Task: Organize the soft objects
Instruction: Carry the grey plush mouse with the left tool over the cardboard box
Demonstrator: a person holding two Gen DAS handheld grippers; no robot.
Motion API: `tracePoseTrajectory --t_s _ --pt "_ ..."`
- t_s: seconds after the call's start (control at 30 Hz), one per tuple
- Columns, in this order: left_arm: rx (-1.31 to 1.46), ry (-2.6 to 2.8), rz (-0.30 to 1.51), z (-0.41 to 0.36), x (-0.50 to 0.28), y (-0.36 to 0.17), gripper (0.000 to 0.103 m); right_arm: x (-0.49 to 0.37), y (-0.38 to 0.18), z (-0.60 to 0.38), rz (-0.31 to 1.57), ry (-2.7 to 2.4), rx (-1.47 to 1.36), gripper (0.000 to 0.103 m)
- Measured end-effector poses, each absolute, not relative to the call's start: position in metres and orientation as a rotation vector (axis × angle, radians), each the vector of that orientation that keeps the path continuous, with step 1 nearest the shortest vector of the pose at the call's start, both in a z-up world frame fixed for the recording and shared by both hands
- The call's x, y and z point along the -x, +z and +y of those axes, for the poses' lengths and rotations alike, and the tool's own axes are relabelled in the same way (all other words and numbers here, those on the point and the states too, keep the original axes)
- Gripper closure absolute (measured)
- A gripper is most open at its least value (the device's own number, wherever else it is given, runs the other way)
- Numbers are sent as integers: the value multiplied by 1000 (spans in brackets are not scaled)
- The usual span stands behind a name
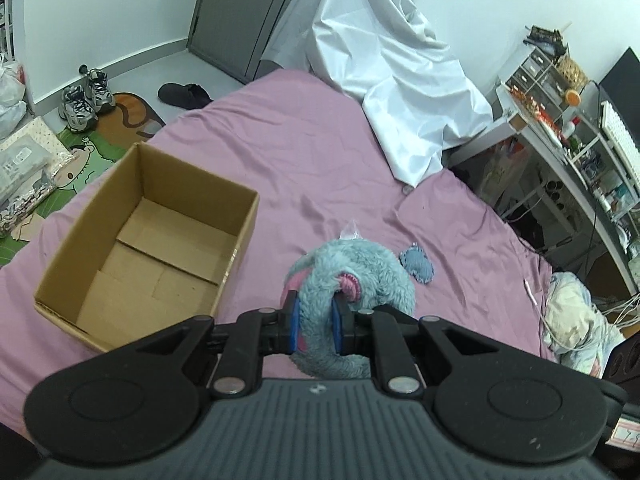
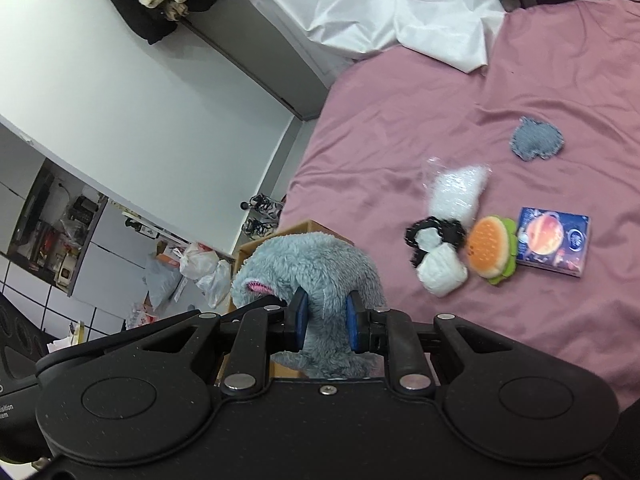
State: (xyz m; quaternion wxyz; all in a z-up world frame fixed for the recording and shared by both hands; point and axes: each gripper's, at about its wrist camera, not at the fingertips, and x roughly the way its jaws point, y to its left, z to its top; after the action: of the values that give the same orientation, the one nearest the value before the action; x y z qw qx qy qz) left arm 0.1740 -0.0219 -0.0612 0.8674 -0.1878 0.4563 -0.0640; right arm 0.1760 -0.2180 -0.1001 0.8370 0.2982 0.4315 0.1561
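Both hand-held grippers pinch the same fluffy blue-grey plush toy with pink patches (image 1: 356, 268), holding it above a bed covered in a mauve-pink sheet (image 1: 280, 152).

From the left wrist camera, the left gripper (image 1: 316, 326) has its two blue-padded fingers (image 1: 295, 322) pressed into a curved limb of the plush, which bulges out just ahead of the jaws. To the left of this gripper, resting on the sheet, sits an open brown cardboard box (image 1: 80, 240) with only its folded bottom flaps showing inside. Just beyond the plush and slightly right lies a small blue denim heart-shaped pad (image 1: 418, 266). A crumpled white sheet of fabric (image 1: 392, 80) is draped over the far end of the bed.

From the right wrist camera, the right gripper (image 2: 326, 322) squeezes another part of the plush between its blue pads (image 2: 354, 326). Ahead and to the right of this gripper, well apart from it, a cluster lies on the sheet: a clear plastic bag of white filling (image 2: 458, 192), a black-and-white soft bundle (image 2: 438, 256), a burger-shaped soft toy with an orange bun and green edge (image 2: 490, 250), and, touching the burger's right side, a small blue box printed with a planet (image 2: 554, 242). The denim pad lies farther ahead.
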Motion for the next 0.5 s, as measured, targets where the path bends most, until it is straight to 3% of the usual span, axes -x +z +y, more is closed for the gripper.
tracePoseTrajectory --t_s 0.5 --pt "480 -114 900 36 -177 -49 88 -189 -85 -165 891 365 -575 83"
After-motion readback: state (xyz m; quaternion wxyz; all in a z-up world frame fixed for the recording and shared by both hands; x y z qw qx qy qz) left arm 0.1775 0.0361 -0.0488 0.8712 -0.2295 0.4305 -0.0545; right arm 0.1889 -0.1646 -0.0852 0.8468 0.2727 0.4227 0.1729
